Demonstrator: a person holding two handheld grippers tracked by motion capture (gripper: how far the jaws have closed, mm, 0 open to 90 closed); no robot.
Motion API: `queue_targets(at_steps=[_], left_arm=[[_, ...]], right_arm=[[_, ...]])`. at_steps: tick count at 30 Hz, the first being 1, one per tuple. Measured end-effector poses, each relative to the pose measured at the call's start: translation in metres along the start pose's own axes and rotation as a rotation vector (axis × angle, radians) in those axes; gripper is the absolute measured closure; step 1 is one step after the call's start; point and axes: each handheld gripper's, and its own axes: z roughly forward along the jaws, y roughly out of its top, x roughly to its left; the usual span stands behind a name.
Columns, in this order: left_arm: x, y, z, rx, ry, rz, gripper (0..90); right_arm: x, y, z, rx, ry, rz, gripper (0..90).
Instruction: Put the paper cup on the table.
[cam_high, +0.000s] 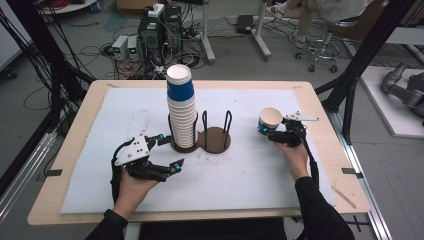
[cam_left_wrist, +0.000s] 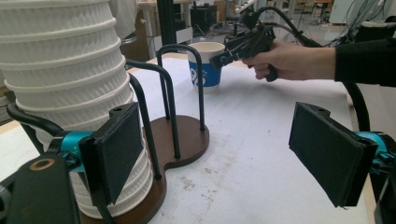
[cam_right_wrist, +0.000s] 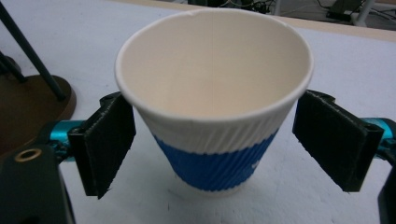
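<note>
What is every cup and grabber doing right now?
single cup: upright on the table, empty, between the open jaws
right gripper: open around the single cup, pads apart from it
cup stack: upright, nested in the holder's left side
holder: right side empty
left gripper: open, one pad beside the stack's base

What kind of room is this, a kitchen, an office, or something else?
Most likely a research lab or workshop. Computers with tangled cables sit on the floor behind the table, black metal framing surrounds it, and a person works paper cups with a handheld claw.
</note>
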Motion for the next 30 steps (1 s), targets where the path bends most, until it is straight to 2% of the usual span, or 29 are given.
queue_targets(at_steps=[5, 7, 9, 14, 17, 20, 23, 26, 30], left_arm=[[0.000, 0.000, 0.002, -0.002, -0.002, 0.001, 17.3], [0.000, 0.000, 0.002, 0.000, -0.002, 0.001, 17.3], [0.001, 0.000, 0.002, 0.002, -0.004, 0.000, 17.2], [0.002, -0.001, 0.002, 0.002, 0.001, -0.006, 17.3], [0.002, -0.001, 0.002, 0.003, 0.006, -0.012, 17.3], [0.002, -0.002, 0.003, 0.008, 0.007, -0.016, 17.3], [0.002, -0.001, 0.006, 0.006, -0.006, -0.020, 17.3], [0.002, -0.002, 0.010, 0.011, -0.018, -0.025, 17.3], [0.001, -0.004, 0.013, 0.021, -0.028, -0.026, 17.3]], right_arm=[[0.005, -0.001, -0.013, 0.037, 0.013, -0.020, 13.9], [0.008, -0.002, -0.020, 0.032, 0.033, -0.028, 13.9], [0.011, -0.003, -0.029, 0.028, 0.057, -0.013, 13.9], [0.017, -0.005, -0.050, -0.008, 0.107, 0.012, 13.9], [0.020, -0.005, -0.063, -0.041, 0.143, 0.011, 14.0], [0.024, -0.004, -0.074, -0.110, 0.201, 0.009, 14.1], [0.030, -0.001, -0.084, -0.154, 0.273, -0.050, 16.0], [0.032, 0.000, -0.089, -0.186, 0.298, -0.069, 16.0], [0.035, 0.002, -0.091, -0.183, 0.340, -0.098, 15.9]])
